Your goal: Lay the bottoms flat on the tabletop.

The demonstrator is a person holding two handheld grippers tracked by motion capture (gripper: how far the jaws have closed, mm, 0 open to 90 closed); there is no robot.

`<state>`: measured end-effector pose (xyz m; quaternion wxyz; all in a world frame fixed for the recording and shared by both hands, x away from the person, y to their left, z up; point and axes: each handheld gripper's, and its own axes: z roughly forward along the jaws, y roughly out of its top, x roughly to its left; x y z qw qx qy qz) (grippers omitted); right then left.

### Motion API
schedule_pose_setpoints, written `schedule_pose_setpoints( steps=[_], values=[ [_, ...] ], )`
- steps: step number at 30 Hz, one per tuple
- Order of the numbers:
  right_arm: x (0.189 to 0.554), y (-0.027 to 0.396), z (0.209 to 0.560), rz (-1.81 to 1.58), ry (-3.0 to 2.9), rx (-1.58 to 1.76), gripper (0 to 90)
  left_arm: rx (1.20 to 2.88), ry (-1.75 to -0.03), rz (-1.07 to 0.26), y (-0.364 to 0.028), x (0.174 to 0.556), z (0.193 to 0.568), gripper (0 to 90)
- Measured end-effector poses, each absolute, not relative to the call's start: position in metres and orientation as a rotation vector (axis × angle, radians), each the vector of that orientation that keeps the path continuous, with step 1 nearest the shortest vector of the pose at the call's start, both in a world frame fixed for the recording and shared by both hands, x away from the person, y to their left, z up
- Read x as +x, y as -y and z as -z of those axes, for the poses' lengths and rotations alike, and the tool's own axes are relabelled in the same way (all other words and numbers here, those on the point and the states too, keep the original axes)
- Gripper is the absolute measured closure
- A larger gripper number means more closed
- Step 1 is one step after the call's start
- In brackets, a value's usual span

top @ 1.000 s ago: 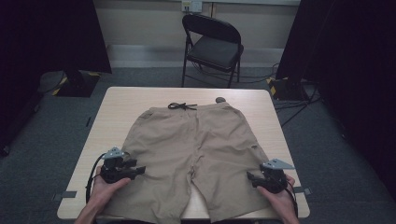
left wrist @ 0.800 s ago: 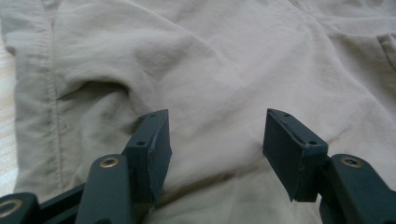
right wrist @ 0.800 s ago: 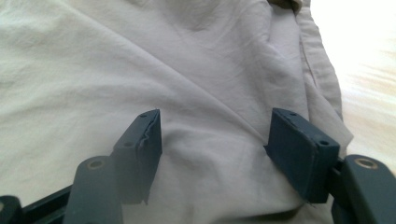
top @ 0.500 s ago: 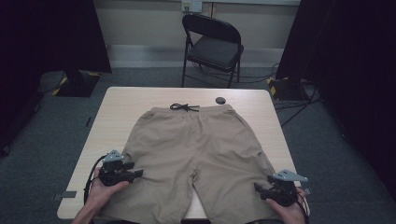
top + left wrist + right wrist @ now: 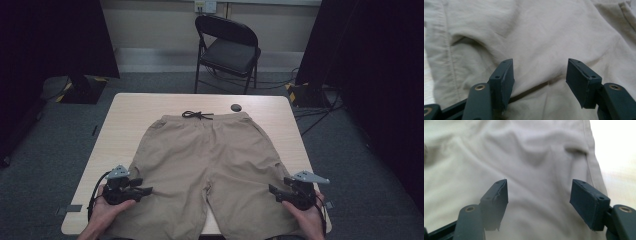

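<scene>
My fingers [image 5: 505,75] on both grippers have just been opening, nothing pinched, over the shorts' [image 5: 210,160] leg hems; next I judge each must nip a hem.

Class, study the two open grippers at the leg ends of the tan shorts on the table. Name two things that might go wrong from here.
1. Both the left gripper and the right gripper have open jaws over the shorts, gripping nothing; closing now might pinch only the top layer.
2. The leg hems overhang the table at its near edge, so an uneven pull could drag the shorts off.
</scene>
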<state>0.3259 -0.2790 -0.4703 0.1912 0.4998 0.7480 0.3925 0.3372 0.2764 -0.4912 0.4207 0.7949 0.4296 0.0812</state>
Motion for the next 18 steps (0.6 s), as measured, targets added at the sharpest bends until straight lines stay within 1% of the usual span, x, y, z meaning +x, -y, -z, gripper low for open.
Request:
schedule_pose_setpoints(
  steps=[3, 7, 11, 12, 13, 15, 18],
  values=[
    [0.335, 0.271, 0.459, -1.140, -2.079, 1.368, 30.2, 1.981, -1.085, -0.227, -0.279, 0.338, 0.486, 38.1],
    [0.349, 0.267, 0.450, -1.165, -2.050, 1.347, 30.3, 1.955, -1.117, -0.263, -0.292, 0.345, 0.475, 37.7],
    [0.361, 0.279, 0.454, -1.132, -2.016, 1.402, 29.8, 1.941, -1.152, -0.282, -0.306, 0.349, 0.472, 35.8],
    [0.361, 0.279, 0.454, -1.132, -2.016, 1.402, 29.8, 1.922, -1.183, -0.285, -0.314, 0.349, 0.472, 35.8],
    [0.361, 0.288, 0.459, -1.109, -1.997, 1.431, 29.3, 1.901, -1.237, -0.305, -0.323, 0.349, 0.476, 35.1],
    [0.360, 0.291, 0.461, -1.107, -1.994, 1.445, 29.3, 1.895, -1.258, -0.311, -0.329, 0.349, 0.478, 34.6],
    [0.352, 0.304, 0.474, -1.074, -1.989, 1.507, 27.7, 1.906, -1.317, -0.326, -0.341, 0.344, 0.488, 32.9]
  ],
)
